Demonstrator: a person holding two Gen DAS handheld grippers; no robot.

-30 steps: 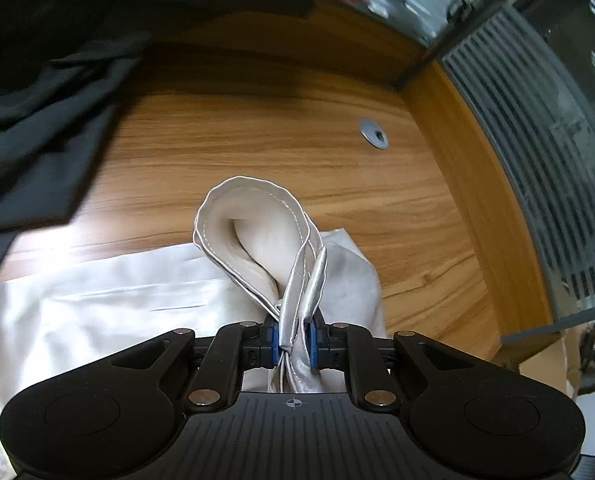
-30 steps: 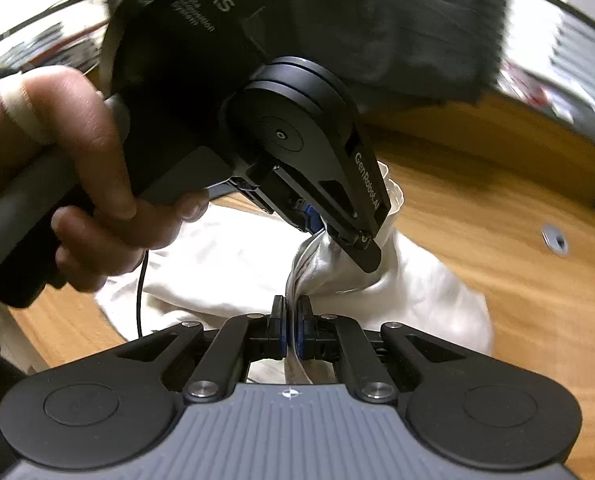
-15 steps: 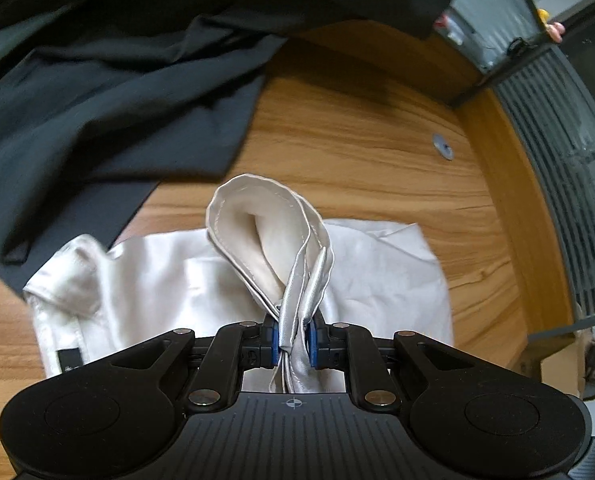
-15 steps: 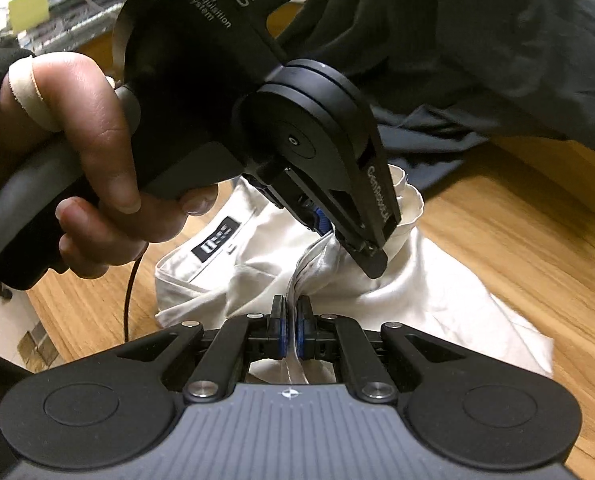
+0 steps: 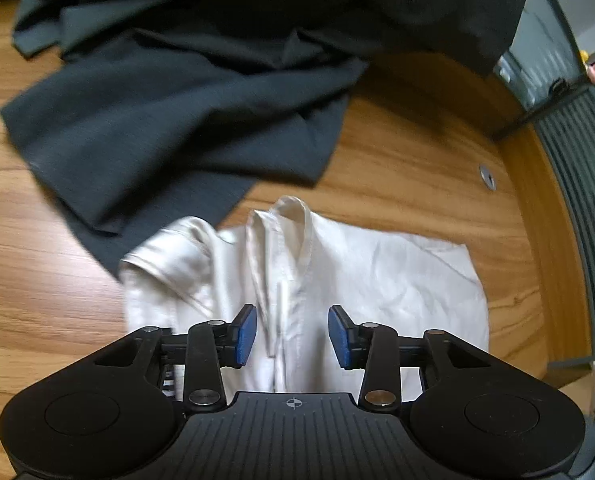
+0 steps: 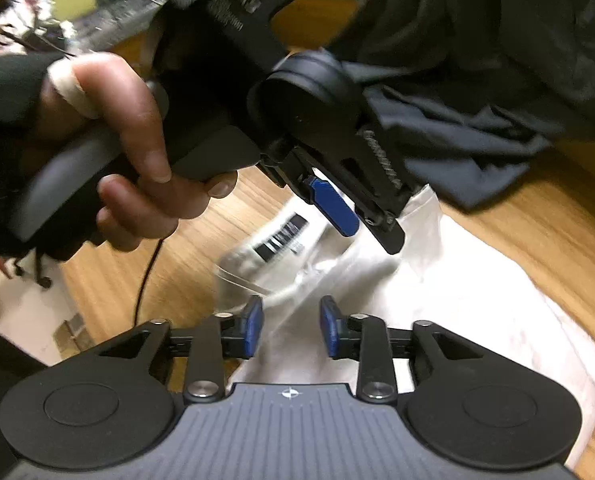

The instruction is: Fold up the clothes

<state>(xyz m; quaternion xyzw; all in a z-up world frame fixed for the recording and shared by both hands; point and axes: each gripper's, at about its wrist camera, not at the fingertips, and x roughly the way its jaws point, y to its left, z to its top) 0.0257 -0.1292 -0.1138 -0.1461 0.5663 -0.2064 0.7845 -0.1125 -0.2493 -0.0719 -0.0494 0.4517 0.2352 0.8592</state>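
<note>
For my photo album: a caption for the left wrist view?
Open left tool above a white garment beside dark clothes on a wooden table.

The worktop (image 5: 397, 168) is wood-grain laminate or veneer, warm brown, smooth, with a low sheen. A small round metal fitting (image 5: 487, 176) sits in its surface. The white garment (image 5: 377, 280) is woven cloth with a faint satin lustre, creased, with stitched hems; a black printed label (image 6: 281, 236) is sewn on it. The dark garment (image 5: 169, 120) is matt charcoal cloth, soft and rumpled. The left tongs (image 5: 292, 334) and right tongs (image 6: 291, 328) have matt black plastic bodies, ribbed grey-black top plates, bright metal pivot pins and blue pads (image 5: 246, 332) of a smooth, rubber-like finish.
</note>
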